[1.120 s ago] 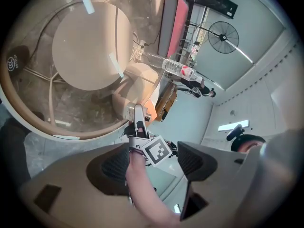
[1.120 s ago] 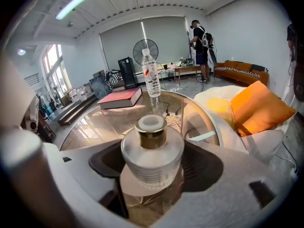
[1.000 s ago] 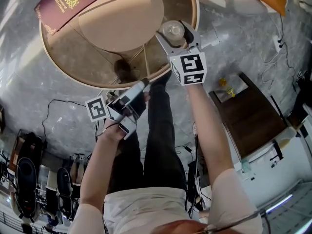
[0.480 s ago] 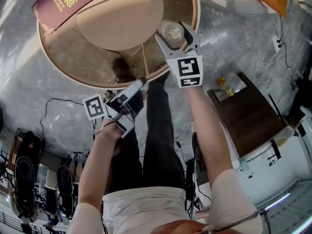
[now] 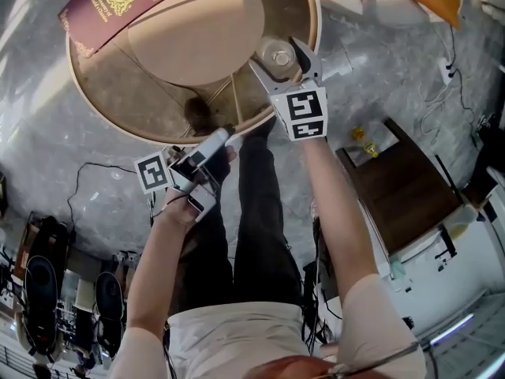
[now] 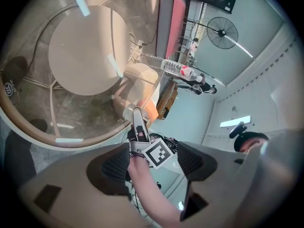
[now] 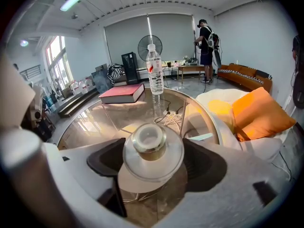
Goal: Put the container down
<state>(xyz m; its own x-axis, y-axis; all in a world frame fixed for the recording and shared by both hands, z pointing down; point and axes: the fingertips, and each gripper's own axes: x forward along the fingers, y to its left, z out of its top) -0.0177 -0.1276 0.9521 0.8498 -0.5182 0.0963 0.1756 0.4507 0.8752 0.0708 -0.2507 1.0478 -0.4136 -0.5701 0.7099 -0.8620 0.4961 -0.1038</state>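
The container (image 5: pixel 278 55), a clear glass jar with a round lid, stands on the round glass table (image 5: pixel 102 109) near its right rim. My right gripper (image 5: pixel 280 58) straddles it and its jaws are opening. In the right gripper view the container (image 7: pixel 152 151) sits between the dark pads (image 7: pixel 107 161), which no longer press on it. My left gripper (image 5: pixel 215 144) hangs below the table's near edge, over the floor. Seen from its own camera, the left gripper (image 6: pixel 152 165) is open with nothing between its jaws, and the right gripper (image 6: pixel 137 127) shows beyond it.
A red book (image 5: pixel 114 2) lies at the table's far left. A water bottle (image 7: pixel 154 70) stands upright on the far side. White seats with an orange cushion (image 7: pixel 263 115) lie right of the table. A dark wooden side table (image 5: pixel 402 184) is on the right. A person (image 7: pixel 206 37) stands far back.
The right gripper's jaws have spread a little wider around the container, which stays on the glass. The left gripper has hardly moved.
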